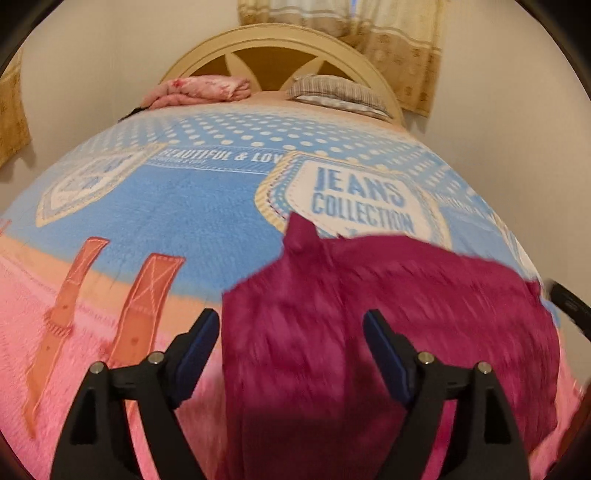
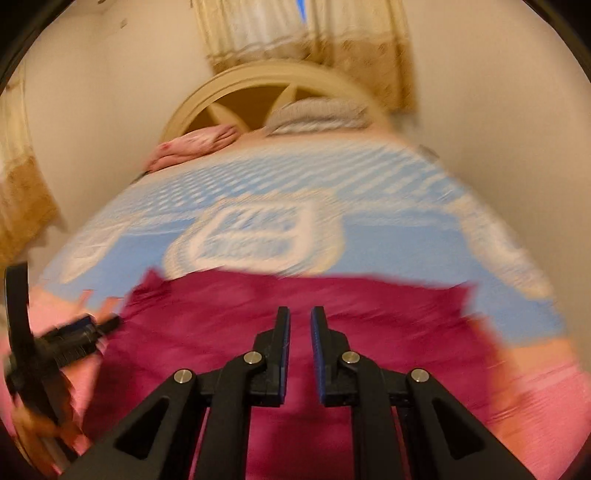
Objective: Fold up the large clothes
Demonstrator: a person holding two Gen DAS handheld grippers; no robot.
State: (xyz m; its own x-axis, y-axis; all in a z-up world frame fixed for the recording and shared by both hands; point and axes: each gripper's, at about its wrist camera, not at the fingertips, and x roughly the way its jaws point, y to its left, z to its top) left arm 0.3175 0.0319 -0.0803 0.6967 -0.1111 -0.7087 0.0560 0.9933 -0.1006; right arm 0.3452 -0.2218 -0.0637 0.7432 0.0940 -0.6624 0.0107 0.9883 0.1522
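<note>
A magenta garment (image 1: 388,314) lies on the bed's blue and pink blanket (image 1: 166,221), near the foot of the bed. My left gripper (image 1: 291,328) is wide open just above the garment's left part, with nothing between its fingers. In the right wrist view the garment (image 2: 240,314) spreads across the foreground. My right gripper (image 2: 300,317) hovers over its middle with its jaws a narrow gap apart and nothing held. The left gripper (image 2: 74,332) shows at the left edge of that view. The right wrist view is blurred by motion.
A cream arched headboard (image 1: 280,44) stands at the far end, with a folded pink quilt (image 1: 199,88) and a striped pillow (image 1: 332,92) in front of it. Beige curtains (image 1: 388,33) hang behind. White walls flank both sides of the bed.
</note>
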